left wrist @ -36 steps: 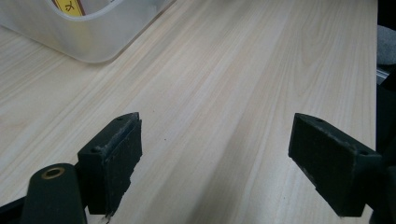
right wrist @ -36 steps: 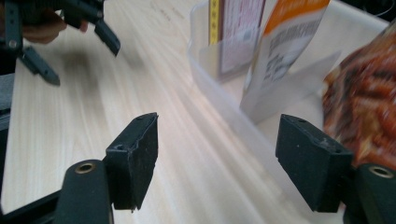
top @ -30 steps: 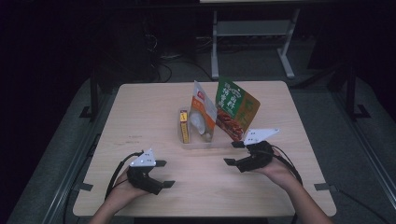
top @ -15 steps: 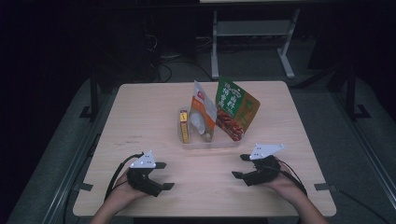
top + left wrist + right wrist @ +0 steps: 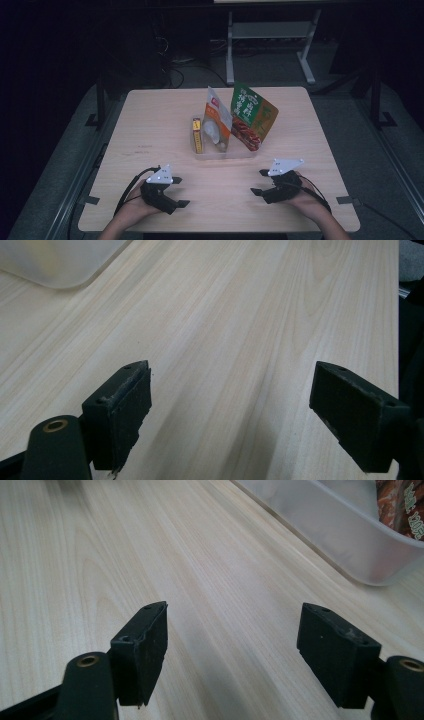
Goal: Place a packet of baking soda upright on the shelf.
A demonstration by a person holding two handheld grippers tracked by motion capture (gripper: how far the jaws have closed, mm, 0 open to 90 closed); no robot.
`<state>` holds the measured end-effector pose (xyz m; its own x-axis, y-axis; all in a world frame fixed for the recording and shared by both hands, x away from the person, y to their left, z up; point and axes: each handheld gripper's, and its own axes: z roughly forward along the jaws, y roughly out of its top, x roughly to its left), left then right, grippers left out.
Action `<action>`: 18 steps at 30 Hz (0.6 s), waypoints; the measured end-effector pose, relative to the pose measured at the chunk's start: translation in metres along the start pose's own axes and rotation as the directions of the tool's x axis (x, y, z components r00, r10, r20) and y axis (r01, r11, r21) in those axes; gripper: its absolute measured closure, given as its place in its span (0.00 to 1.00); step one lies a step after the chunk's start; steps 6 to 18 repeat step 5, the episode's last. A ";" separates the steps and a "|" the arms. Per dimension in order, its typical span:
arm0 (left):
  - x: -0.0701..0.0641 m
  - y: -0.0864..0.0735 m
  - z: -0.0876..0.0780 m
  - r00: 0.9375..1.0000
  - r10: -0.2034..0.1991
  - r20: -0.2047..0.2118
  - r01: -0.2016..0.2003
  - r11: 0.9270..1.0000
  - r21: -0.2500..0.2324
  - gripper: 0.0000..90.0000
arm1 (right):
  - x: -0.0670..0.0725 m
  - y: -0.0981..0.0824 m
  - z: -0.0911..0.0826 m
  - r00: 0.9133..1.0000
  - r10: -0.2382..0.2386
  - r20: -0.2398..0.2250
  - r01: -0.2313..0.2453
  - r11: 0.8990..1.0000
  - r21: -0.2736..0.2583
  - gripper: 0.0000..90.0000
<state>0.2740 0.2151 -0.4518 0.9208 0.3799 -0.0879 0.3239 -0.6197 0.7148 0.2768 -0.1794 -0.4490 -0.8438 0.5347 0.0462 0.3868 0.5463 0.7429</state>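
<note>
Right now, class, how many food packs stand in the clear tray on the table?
3: a slim yellow box at the tray's left end, a white pouch in the middle, a green pouch at its right. More could hide behind them.

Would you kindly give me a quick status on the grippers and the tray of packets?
Left gripper open, empty, low over table. Right gripper open, empty. Tray holds three upright packets, untouched. Path clear.
</note>
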 end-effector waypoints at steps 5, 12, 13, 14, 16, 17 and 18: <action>0.000 0.000 0.001 1.000 0.002 0.000 -0.002 1.000 0.005 0.18 | 0.000 -0.001 -0.001 1.000 -0.006 0.003 0.006 1.000 -0.001 0.31; 0.000 0.000 0.001 1.000 0.002 0.000 -0.002 1.000 0.005 0.18 | 0.000 -0.001 -0.001 1.000 -0.006 0.003 0.006 1.000 -0.001 0.31; 0.000 0.000 0.001 1.000 0.002 0.000 -0.002 1.000 0.005 0.18 | 0.000 -0.001 -0.001 1.000 -0.006 0.003 0.006 1.000 -0.001 0.31; 0.000 0.000 0.001 1.000 0.002 0.000 -0.002 1.000 0.005 0.18 | 0.000 -0.001 -0.001 1.000 -0.006 0.003 0.006 1.000 -0.001 0.31; 0.000 0.000 0.001 1.000 0.002 0.000 -0.002 1.000 0.005 0.18 | 0.000 -0.001 -0.001 1.000 -0.006 0.003 0.006 1.000 -0.001 0.31; 0.000 0.000 0.001 1.000 0.002 0.000 -0.002 1.000 0.005 0.18 | 0.000 -0.001 -0.001 1.000 -0.006 0.003 0.006 1.000 -0.001 0.31; 0.000 0.000 0.001 1.000 0.002 0.000 -0.002 1.000 0.005 0.18 | 0.000 -0.001 -0.001 1.000 -0.006 0.003 0.006 1.000 -0.001 0.31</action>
